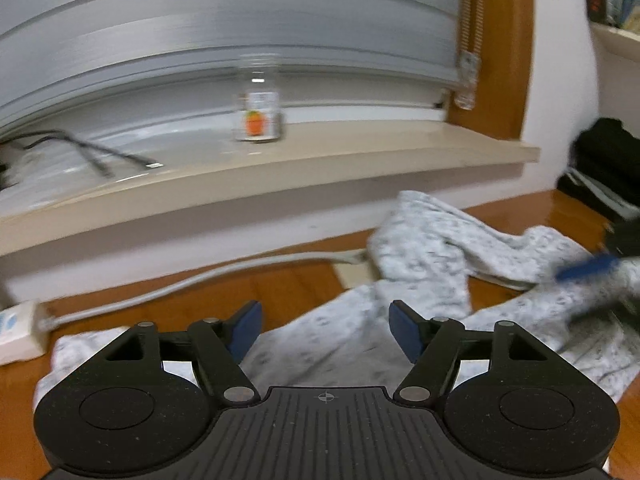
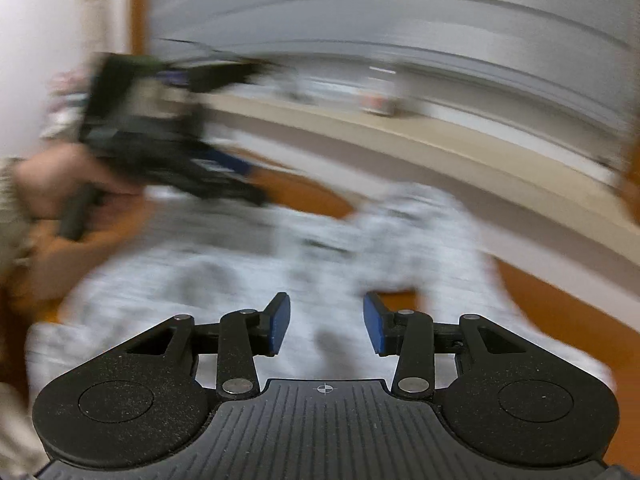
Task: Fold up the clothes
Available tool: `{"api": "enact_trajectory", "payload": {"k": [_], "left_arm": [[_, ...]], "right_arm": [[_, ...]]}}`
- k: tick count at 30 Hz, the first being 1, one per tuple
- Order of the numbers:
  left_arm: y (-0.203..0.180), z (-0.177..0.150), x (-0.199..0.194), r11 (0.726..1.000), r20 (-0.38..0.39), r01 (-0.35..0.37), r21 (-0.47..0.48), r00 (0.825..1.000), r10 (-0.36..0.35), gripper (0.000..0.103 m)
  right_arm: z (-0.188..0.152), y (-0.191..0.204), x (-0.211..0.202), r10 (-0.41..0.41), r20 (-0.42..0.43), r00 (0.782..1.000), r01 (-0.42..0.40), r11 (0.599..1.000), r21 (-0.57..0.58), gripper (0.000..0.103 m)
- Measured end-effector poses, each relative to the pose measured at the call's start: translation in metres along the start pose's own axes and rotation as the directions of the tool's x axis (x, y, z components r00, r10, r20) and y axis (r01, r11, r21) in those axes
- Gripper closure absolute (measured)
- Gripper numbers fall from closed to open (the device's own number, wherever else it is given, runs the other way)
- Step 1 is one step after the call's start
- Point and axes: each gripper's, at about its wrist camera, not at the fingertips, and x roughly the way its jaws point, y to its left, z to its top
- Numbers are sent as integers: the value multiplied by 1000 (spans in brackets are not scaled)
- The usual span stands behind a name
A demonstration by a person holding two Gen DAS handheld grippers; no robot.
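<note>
Both tools hovered empty above rumpled garment

The pale patterned garment (image 1: 420, 264) lay spread on the wooden tabletop (image 1: 280, 284), beneath and ahead of the left tool (image 1: 325, 330) and right tool (image 2: 326, 322), both spread wide.

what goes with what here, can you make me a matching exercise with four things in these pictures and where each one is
Things:
1. jar
2. garment
3. power strip
4. black clothes

Places:
A. far right, against the wall
B. on the windowsill
C. spread on the wooden floor, ahead of both grippers
D. on the floor at the far left, at the end of a grey cable

Pairs: 1-B, 2-C, 3-D, 4-A
</note>
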Motion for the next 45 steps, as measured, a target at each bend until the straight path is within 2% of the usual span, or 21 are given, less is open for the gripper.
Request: {"api": "enact_trajectory", "payload": {"k": [3, 7, 11, 14, 15, 16, 18, 21, 24, 26, 28, 30, 31, 32, 33, 34, 35, 37, 41, 43, 45], "left_arm": [[-16, 5, 17, 999, -32, 31, 34, 999, -30, 36], [-33, 5, 43, 996, -96, 53, 72, 994, -46, 36], [-33, -3, 60, 997, -128, 38, 65, 991, -30, 38], [-29, -6, 63, 998, -127, 39, 56, 991, -32, 49], [-28, -6, 63, 998, -124, 36, 60, 992, -28, 66], [-28, -5, 62, 997, -121, 33, 69, 992, -25, 77], [-27, -3, 58, 997, -110, 27, 74, 994, -19, 93], [-21, 3, 46, 999, -64, 20, 49, 998, -17, 95], [-19, 11, 34, 999, -23, 38, 34, 999, -37, 95], [-21, 17, 27, 998, -2, 65, 24, 998, -65, 94], [-22, 18, 23, 997, 7, 76, 22, 997, -76, 78], [-23, 16, 19, 997, 9, 77, 24, 997, -77, 73], [-23, 15, 17, 997, 9, 78, 25, 997, -78, 73], [-23, 14, 16, 997, 10, 79, 26, 997, -79, 73], [-24, 13, 14, 996, 11, 80, 27, 997, -80, 73], [-24, 12, 12, 996, 12, 80, 27, 997, -81, 72], [-25, 11, 10, 996, 13, 81, 28, 997, -82, 68], [-25, 9, 7, 996, 14, 83, 30, 996, -83, 54], [-27, 5, 0, 996, 17, 86, 33, 996, -87, 48], [-25, 2, -5, 996, 20, 84, 31, 996, -85, 40], [-12, -2, -17, 998, 28, 64, 5, 998, -64, 40]], "right_arm": [[-15, -45, 4, -118, -44, 992, 120, 992, 28, 59], [-37, -88, 4, -174, -103, 979, 183, 979, 88, 52], [-55, -109, 6, -117, -145, 982, 139, 979, 151, 49], [-57, -110, 5, -100, -142, 985, 122, 980, 156, 51], [-57, -111, 5, -95, -142, 985, 118, 980, 160, 63], [-55, -112, 4, -103, -140, 985, 125, 980, 152, 86], [-52, -112, 0, -162, -129, 978, 176, 978, 112, 92], [-42, -120, -16, -274, -81, 958, 279, 958, 59, 94], [-24, -140, -51, -418, 8, 908, 418, 908, 27, 95], [-10, -155, -78, -517, 61, 854, 518, 855, -5, 95], [-1, -170, -101, -623, 114, 774, 630, 775, -41, 95], [1, -182, -114, -729, 158, 666, 742, 669, -40, 100], [0, -188, -118, -762, 167, 626, 776, 630, -35, 98], [-4, -194, -119, -773, 155, 615, 784, 620, -24, 95], [-8, -202, -117, -765, 116, 634, 771, 637, -11, 84], [-15, -212, -113, -725, 44, 687, 725, 688, 12, 72], [-24, -218, -109, -696, -1, 718, 695, 718, 37, 71], [-47, -225, -102, -669, -54, 741, 671, 738, 73, 69], [-81, -224, -87, -579, -126, 806, 592, 791, 153, 54], [-94, -219, -80, -533, -133, 836, 549, 814, 187, 49], [-102, -204, -73, -481, -116, 869, 495, 842, 214, 46]]}}
